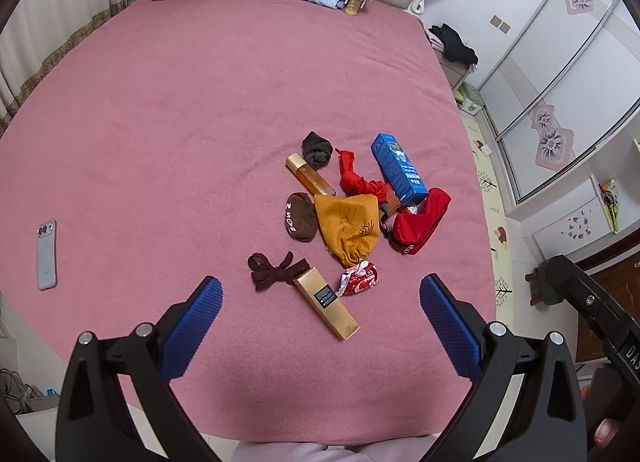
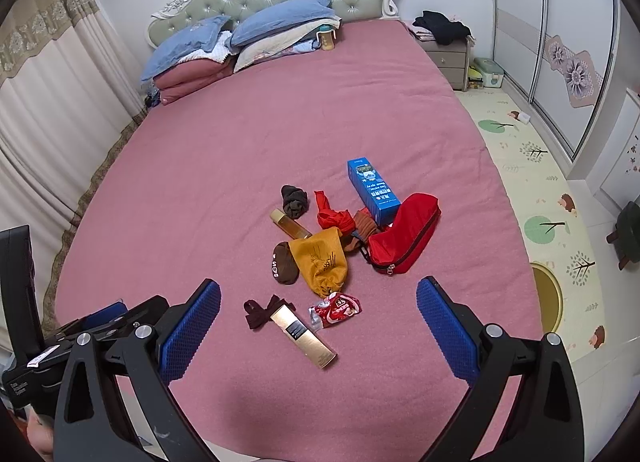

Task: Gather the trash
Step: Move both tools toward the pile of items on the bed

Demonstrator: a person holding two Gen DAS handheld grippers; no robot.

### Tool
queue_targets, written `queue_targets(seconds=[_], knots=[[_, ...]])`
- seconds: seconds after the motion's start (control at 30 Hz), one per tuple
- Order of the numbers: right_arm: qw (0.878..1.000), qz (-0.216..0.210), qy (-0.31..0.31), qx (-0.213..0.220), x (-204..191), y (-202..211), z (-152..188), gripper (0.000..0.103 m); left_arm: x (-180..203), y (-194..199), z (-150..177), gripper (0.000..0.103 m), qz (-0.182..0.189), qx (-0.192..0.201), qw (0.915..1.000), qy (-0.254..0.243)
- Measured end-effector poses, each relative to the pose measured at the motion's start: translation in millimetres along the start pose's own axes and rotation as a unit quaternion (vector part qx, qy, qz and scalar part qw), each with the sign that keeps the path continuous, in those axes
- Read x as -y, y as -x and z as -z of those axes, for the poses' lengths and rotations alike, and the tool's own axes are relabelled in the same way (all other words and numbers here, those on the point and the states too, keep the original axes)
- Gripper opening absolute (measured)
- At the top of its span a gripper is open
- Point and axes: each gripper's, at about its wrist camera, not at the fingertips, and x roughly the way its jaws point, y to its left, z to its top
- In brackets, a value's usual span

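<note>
A heap of small items lies on the pink bed (image 1: 160, 122) (image 2: 240, 134). Nearest me are a gold box (image 1: 326, 302) (image 2: 303, 336), a crumpled red wrapper (image 1: 360, 280) (image 2: 337, 309) and a dark brown tied lace (image 1: 274, 270) (image 2: 260, 312). Behind them sit a yellow cloth pouch (image 1: 350, 228) (image 2: 322, 260), brown socks (image 1: 300, 216) (image 2: 285, 262), a second gold box (image 1: 310, 175) (image 2: 290, 223), a blue carton (image 1: 398, 170) (image 2: 373, 190) and a red zip bag (image 1: 418, 220) (image 2: 404, 240). My left gripper (image 1: 320, 298) hovers open just short of the heap. My right gripper (image 2: 318, 300) is open too, holding nothing.
A phone (image 1: 47, 254) lies on the bed at the left. Pillows (image 2: 280, 22) are stacked by the headboard. A nightstand (image 2: 450, 56) with dark clothes stands beside the bed, with a play mat (image 2: 540, 190) and wardrobe doors to the right.
</note>
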Motion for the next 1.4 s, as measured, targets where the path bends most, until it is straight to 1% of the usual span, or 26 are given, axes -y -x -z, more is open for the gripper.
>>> queue_targets(seconds=[0.4, 0.77, 0.9, 1.17, 1.3, 1.4], knots=[[1.0, -0.01, 0.0, -0.005, 0, -11, -7, 0.094, 1, -7, -10, 0.099, -0.005, -0.003, 1.0, -0.005], [1.0, -0.011, -0.001, -0.026, 1, -30, -12, 0.094, -3, -25, -17, 0.099, -0.012, -0.025, 0.9996, 0.0], [0.999, -0.012, 0.0, -0.034, 2, -42, -14, 0.094, -7, -37, -20, 0.099, -0.012, -0.036, 0.9993, 0.008], [0.999, -0.015, 0.008, -0.051, 2, -73, -20, 0.094, -12, -66, -27, 0.099, -0.027, -0.045, 0.9986, 0.002], [0.998, -0.015, 0.012, -0.054, 3, -88, -20, 0.094, -15, -85, -29, 0.099, -0.029, -0.05, 0.9983, -0.004], [0.998, -0.017, 0.016, -0.057, 5, -104, -19, 0.094, -22, -104, -32, 0.099, -0.028, -0.059, 0.9978, 0.004]])
